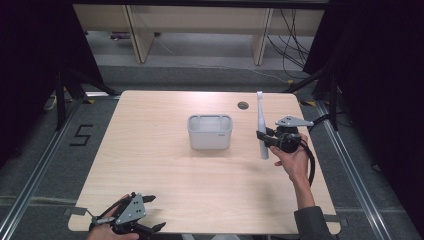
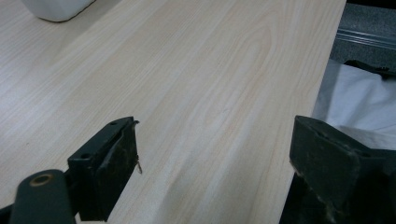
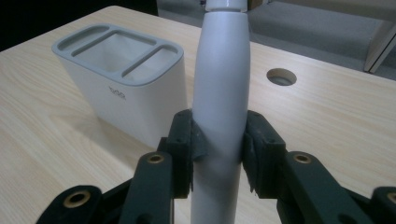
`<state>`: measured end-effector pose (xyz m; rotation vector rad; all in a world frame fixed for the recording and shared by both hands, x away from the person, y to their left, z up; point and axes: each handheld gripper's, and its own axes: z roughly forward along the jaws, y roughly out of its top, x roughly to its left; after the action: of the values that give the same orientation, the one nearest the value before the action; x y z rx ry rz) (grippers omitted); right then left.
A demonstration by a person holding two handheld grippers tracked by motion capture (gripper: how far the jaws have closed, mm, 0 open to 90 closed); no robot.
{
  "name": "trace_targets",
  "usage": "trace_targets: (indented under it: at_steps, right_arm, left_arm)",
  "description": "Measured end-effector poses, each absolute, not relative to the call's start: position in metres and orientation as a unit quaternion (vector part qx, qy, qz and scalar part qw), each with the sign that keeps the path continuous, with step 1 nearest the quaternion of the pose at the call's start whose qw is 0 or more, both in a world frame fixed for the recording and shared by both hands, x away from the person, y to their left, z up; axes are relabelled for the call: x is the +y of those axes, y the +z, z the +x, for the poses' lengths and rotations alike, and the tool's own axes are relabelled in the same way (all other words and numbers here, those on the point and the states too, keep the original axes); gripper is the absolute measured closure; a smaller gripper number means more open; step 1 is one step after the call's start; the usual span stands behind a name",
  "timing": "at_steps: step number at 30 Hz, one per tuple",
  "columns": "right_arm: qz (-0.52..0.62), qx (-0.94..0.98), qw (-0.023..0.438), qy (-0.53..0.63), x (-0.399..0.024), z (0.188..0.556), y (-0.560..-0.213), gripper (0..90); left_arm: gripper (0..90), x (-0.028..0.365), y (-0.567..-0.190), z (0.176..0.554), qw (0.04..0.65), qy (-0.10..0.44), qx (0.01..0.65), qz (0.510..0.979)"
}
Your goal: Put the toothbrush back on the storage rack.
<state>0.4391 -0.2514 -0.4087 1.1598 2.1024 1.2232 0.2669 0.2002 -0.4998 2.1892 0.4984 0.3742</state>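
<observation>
One slim white plastic electric toothbrush (image 3: 220, 107), rigid, light, smooth and likely slippery, stands upright, clamped mid-handle by right gripper (image 3: 218, 140); left gripper (image 2: 215, 163) rests wide, empty, near edge

One white electric toothbrush (image 1: 261, 127) right of centre, one white three-slot holder (image 1: 210, 132) mid-frame, one wooden table (image 1: 165, 175), two handheld grippers: lower left (image 1: 150, 212), centre right (image 1: 260, 136).

Table (image 1: 165, 175): pale wood-grain top, smooth, faint sheen. Holder (image 3: 122, 88) at ten o'clock of the right gripper (image 3: 219, 149): white plastic body, smooth, matt grey rim. Toothbrush handle (image 3: 221, 98): satin white plastic (soft highlights). Jaw pads: black, rough, worn edges. White cloth (image 2: 359, 102), creased, at three o'clock off the table.
</observation>
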Motion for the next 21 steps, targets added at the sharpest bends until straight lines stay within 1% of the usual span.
trace_targets:
  at_steps: [1, 2, 5, 6, 8, 9, 10, 12, 13, 14, 17, 18, 19, 20, 21]
  right_arm:
    - [0.414, 0.762, 0.223, 0.444, -0.252, 0.440, -0.408, 66.6]
    - [0.428, 0.754, 0.212, 0.450, -0.249, 0.439, -0.409, 66.6]
    - [0.413, 0.757, 0.229, 0.452, -0.249, 0.441, -0.408, 66.6]
    - [0.425, 0.748, 0.219, 0.460, -0.245, 0.440, -0.409, 66.6]
    - [0.409, 0.751, 0.240, 0.460, -0.245, 0.443, -0.408, 66.6]
    - [0.420, 0.747, 0.223, 0.465, -0.242, 0.442, -0.408, 66.6]
    - [0.407, 0.752, 0.238, 0.462, -0.244, 0.443, -0.406, 66.6]
    - [0.412, 0.740, 0.241, 0.475, -0.240, 0.443, -0.404, 66.6]
    - [0.413, 0.738, 0.233, 0.480, -0.239, 0.442, -0.403, 66.6]
    - [0.410, 0.740, 0.236, 0.478, -0.240, 0.443, -0.401, 66.6]
    - [0.417, 0.728, 0.225, 0.496, -0.239, 0.443, -0.398, 66.6]
    - [0.412, 0.729, 0.234, 0.494, -0.241, 0.444, -0.398, 66.6]
    - [0.415, 0.728, 0.228, 0.496, -0.240, 0.445, -0.396, 66.6]
    - [0.415, 0.724, 0.235, 0.499, -0.240, 0.445, -0.395, 66.6]
    - [0.407, 0.725, 0.244, 0.500, -0.241, 0.447, -0.395, 66.6]
  left_arm:
    - [14.7, 0.200, -0.500, 0.266, 0.424, 0.146, 0.201, 0.871]
    - [14.7, 0.200, -0.499, 0.266, 0.419, 0.142, 0.200, 0.874]
    - [14.7, 0.200, -0.500, 0.267, 0.418, 0.151, 0.200, 0.873]
    - [14.7, 0.201, -0.499, 0.267, 0.413, 0.144, 0.196, 0.877]
    - [14.7, 0.201, -0.499, 0.267, 0.412, 0.144, 0.194, 0.879]
    - [14.7, 0.201, -0.499, 0.267, 0.414, 0.143, 0.196, 0.877]
    - [14.7, 0.200, -0.499, 0.267, 0.414, 0.143, 0.197, 0.877]
    - [14.7, 0.200, -0.499, 0.267, 0.413, 0.142, 0.197, 0.878]
    - [14.7, 0.200, -0.499, 0.267, 0.413, 0.142, 0.196, 0.878]
    - [14.7, 0.200, -0.500, 0.267, 0.414, 0.141, 0.199, 0.877]
    - [14.7, 0.200, -0.499, 0.267, 0.413, 0.142, 0.197, 0.877]
    - [14.7, 0.200, -0.500, 0.267, 0.413, 0.142, 0.197, 0.878]
    - [14.7, 0.200, -0.501, 0.267, 0.414, 0.151, 0.198, 0.876]
    - [14.7, 0.200, -0.501, 0.267, 0.409, 0.162, 0.199, 0.876]
    - [14.7, 0.200, -0.501, 0.267, 0.414, 0.146, 0.200, 0.876]
